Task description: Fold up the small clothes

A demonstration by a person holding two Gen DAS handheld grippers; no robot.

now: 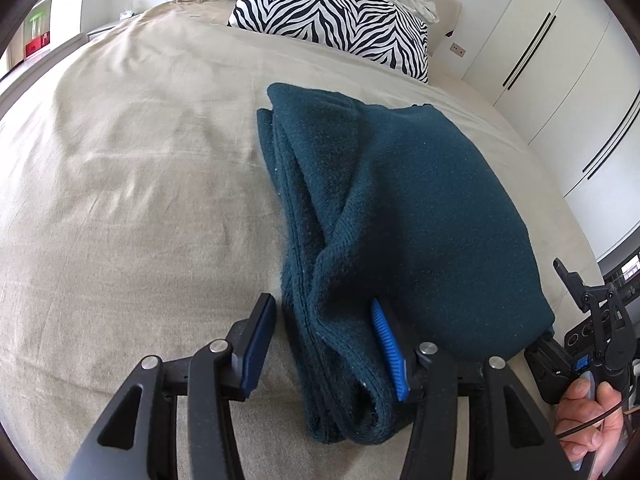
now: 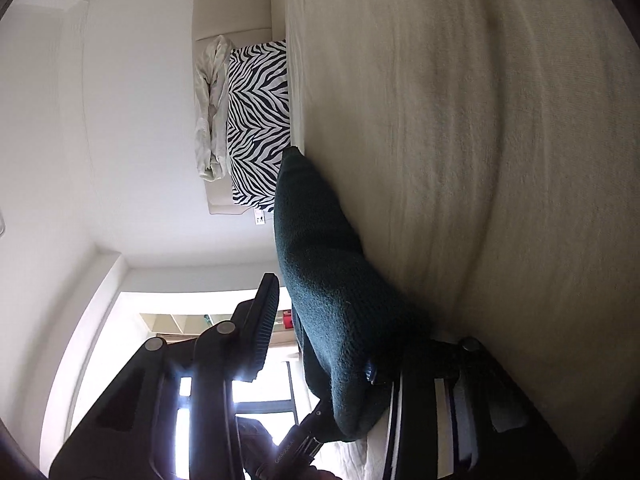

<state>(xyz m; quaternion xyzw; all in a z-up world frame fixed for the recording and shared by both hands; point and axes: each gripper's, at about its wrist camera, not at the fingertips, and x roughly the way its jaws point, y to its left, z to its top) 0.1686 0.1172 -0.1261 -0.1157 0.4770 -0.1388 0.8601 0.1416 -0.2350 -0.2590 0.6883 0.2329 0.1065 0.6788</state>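
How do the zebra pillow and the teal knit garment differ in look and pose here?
The zebra pillow is black-and-white striped; the teal knit garment is plain dark teal. The pillow stands propped at the head of the bed; the garment lies folded in layers nearer the camera. Both rest on the beige bed.

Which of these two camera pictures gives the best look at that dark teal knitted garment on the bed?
The left wrist view. There the dark teal garment lies almost wholly in sight on the beige bedspread, its folded layers and edges clear. The right wrist view, rolled sideways, shows the garment only edge-on, as a dim mound, partly hidden.
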